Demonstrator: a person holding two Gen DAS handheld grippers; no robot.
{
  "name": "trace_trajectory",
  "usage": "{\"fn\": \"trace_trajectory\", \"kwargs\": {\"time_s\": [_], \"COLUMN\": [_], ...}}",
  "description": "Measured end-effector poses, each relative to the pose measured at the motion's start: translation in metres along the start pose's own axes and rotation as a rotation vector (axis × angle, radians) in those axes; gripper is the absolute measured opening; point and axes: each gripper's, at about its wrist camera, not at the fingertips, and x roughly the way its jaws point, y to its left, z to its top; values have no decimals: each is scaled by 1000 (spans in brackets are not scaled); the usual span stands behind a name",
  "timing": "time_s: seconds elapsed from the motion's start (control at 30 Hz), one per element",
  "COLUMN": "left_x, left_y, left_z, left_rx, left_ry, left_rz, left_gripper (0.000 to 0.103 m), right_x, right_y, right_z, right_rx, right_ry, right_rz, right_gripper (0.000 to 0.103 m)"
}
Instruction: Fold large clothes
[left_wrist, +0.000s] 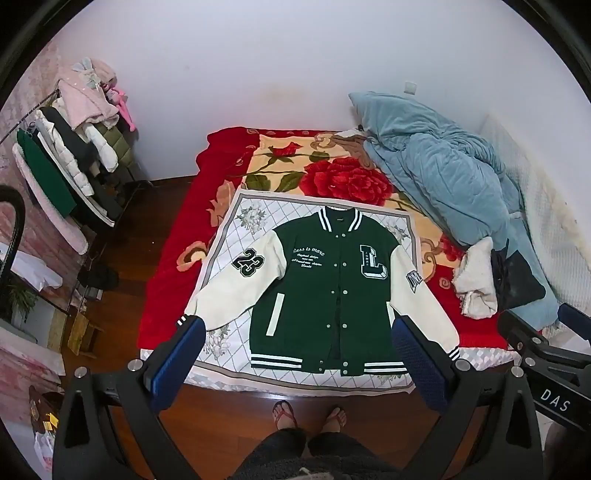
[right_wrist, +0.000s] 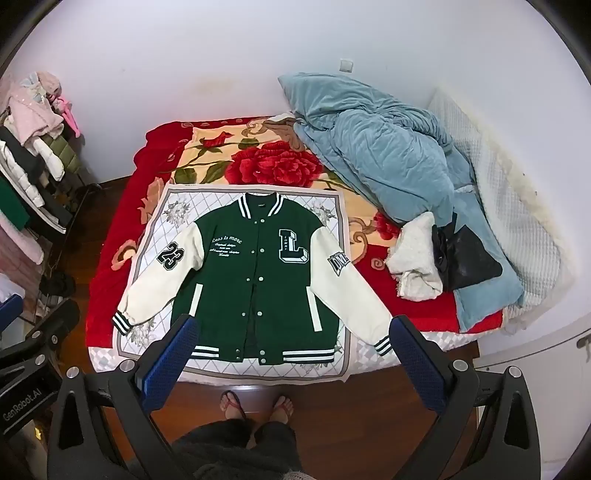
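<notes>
Well below jaws, jacket (left_wrist: 325, 288) flat, unheld

A dark green varsity jacket (left_wrist: 332, 280) with cream sleeves (left_wrist: 236, 284), a black "23" patch (left_wrist: 249, 262), a white-edged "L" (left_wrist: 373, 263) and green-and-white striped hem lies on a white cloth (left_wrist: 229, 236) with grey lattice and flower print. Beneath it spreads a red blanket (left_wrist: 173, 254) with a cream centre and large red roses (left_wrist: 347, 179). A pale blue quilt (left_wrist: 436, 162) and a black bag (left_wrist: 517, 280) sit alongside. The hand-held gripper (left_wrist: 299, 354) has blue pads (left_wrist: 421, 354).
</notes>
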Motion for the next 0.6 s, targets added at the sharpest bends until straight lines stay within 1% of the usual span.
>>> {"fn": "trace_trajectory", "kwargs": {"time_s": [0.27, 0.6], "left_x": [-2, -6], "left_y": [4, -2], "left_z": [1, 4], "left_rx": [-1, 3], "left_ry": [-7, -7], "left_rz": [5, 12], "left_gripper": [103, 103], "right_x": [-2, -5], "right_y": [-1, -2], "right_z": [-1, -1], "right_rx": [-2, -2], "right_ry": [-3, -7], "right_rz": [-4, -7], "right_gripper": [103, 103]}}
